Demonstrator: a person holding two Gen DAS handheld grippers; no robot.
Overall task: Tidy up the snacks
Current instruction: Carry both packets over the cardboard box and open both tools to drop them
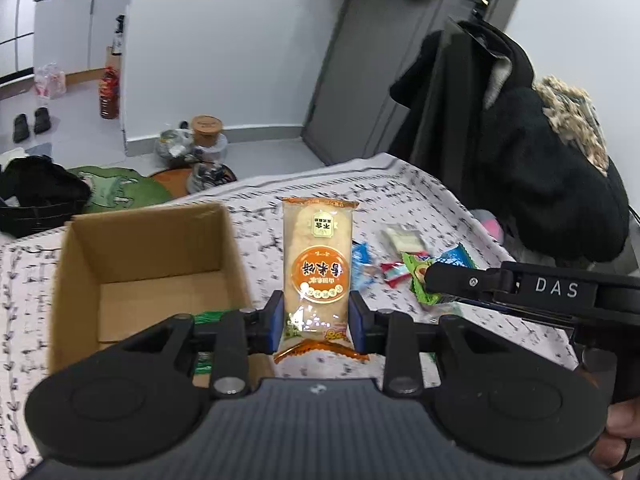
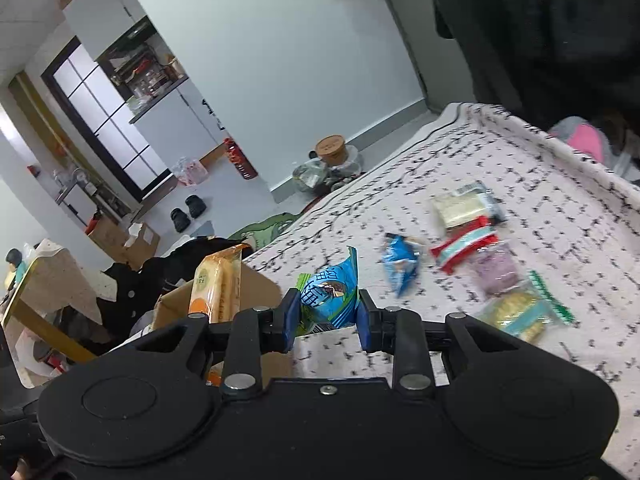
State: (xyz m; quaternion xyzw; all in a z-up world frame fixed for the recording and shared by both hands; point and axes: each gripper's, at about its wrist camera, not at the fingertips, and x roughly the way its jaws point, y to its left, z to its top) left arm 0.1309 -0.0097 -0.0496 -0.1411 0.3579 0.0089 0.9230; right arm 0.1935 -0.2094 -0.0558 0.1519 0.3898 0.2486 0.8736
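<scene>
Left tool [image 1: 316, 320] clamps the tall orange rice-cracker packet [image 1: 317, 268]; right tool [image 2: 328, 316] clamps a blue-green snack pouch [image 2: 330, 296]. Next: lower both into the open brown cardboard box [image 1: 148, 256].

A lived-in home: slippers [image 1: 31, 123] on the floor, coats [image 1: 520, 152] by the door [image 1: 384, 60], kitchen cabinets [image 2: 160, 92] beyond

boxes: 1 [image 1: 148, 248] | held snack packets: 2 [image 1: 318, 268] | loose snack packets: 6 [image 2: 400, 260]
</scene>
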